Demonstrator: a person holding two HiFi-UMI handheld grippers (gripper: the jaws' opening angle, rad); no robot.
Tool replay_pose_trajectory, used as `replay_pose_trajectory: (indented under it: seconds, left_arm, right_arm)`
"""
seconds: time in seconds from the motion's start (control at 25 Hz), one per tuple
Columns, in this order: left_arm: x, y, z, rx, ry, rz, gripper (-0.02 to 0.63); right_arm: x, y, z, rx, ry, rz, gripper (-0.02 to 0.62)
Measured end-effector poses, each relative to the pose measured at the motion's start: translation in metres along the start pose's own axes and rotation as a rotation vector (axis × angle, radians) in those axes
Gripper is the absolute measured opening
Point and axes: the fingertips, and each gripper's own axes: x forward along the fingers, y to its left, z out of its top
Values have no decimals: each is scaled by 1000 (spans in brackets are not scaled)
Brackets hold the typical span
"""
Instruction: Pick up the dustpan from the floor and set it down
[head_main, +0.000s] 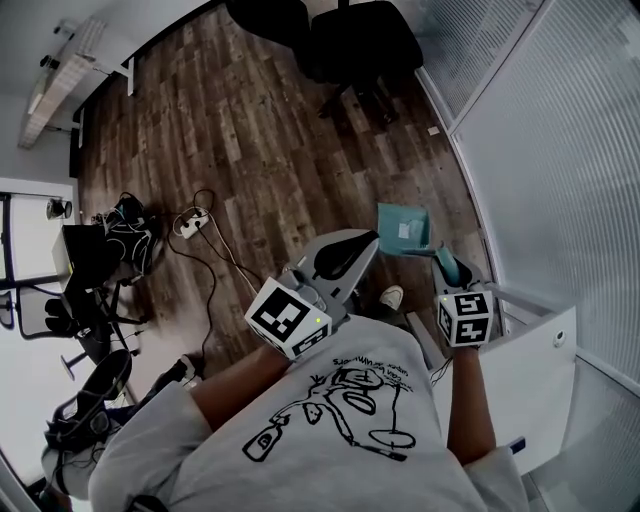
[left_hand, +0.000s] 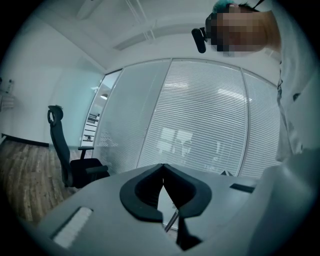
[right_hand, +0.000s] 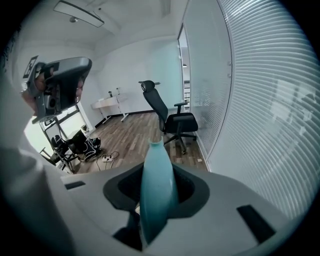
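Note:
The teal dustpan (head_main: 405, 228) shows in the head view close to the glass wall, its pan pointing away from me over the wooden floor. Its teal handle (right_hand: 157, 185) runs up between the jaws of my right gripper (head_main: 447, 264), which is shut on it; in the right gripper view the handle fills the gap at the right gripper (right_hand: 159, 175). Whether the pan touches the floor I cannot tell. My left gripper (head_main: 370, 241) is held level beside it at the left, apart from the dustpan. In its own view the left gripper (left_hand: 163, 172) is shut with its tips together and nothing between them.
Black office chairs (head_main: 365, 40) stand at the far end of the wooden floor. Cables and a power strip (head_main: 190, 225) lie at the left beside dark bags (head_main: 125, 235). A glass wall with blinds (head_main: 560, 150) runs along the right, and a white panel (head_main: 530, 380) stands by my right arm.

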Motion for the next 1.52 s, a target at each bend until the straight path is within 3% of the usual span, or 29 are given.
replay_pose_trajectory:
  seconds: [1.52]
  left_arm:
    - [-13,8,-9,-16,25,52,2]
  right_arm:
    - [135,-52,-96,5,80,-62,92]
